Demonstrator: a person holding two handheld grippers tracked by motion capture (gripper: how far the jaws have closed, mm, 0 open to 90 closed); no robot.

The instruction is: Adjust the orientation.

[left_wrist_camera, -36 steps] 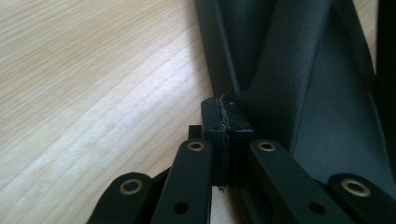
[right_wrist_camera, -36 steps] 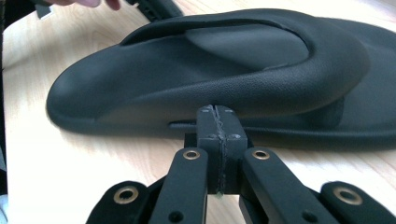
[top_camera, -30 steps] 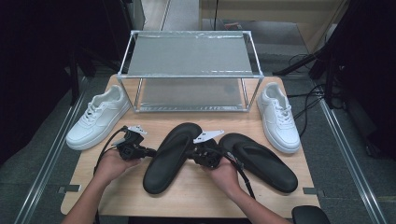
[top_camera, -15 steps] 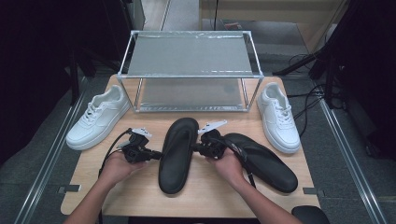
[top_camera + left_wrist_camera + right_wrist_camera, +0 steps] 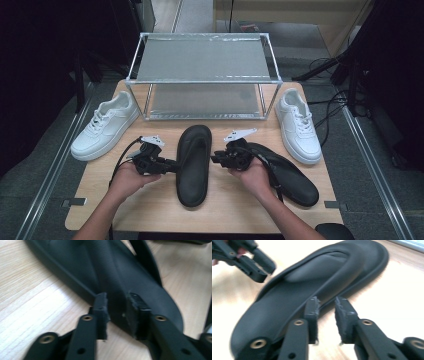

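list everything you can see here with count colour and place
flip-flop: 2, black; one at the table's middle between the grippers, the other at front right under the right hand
sneaker: 2, white; one at the table's left edge, the other at its right edge
shoe rack: 1, metal frame with two grey shelves, at the back of the table
table: 1, light wood
left gripper: 1, black, at the middle flip-flop's left edge, jaws just opened
right gripper: 1, black, at its right edge, jaws just opened
hands: 2, one on each gripper

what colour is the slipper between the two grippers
Black all over. The slipper shows best in the high view, lying on the light wooden table.
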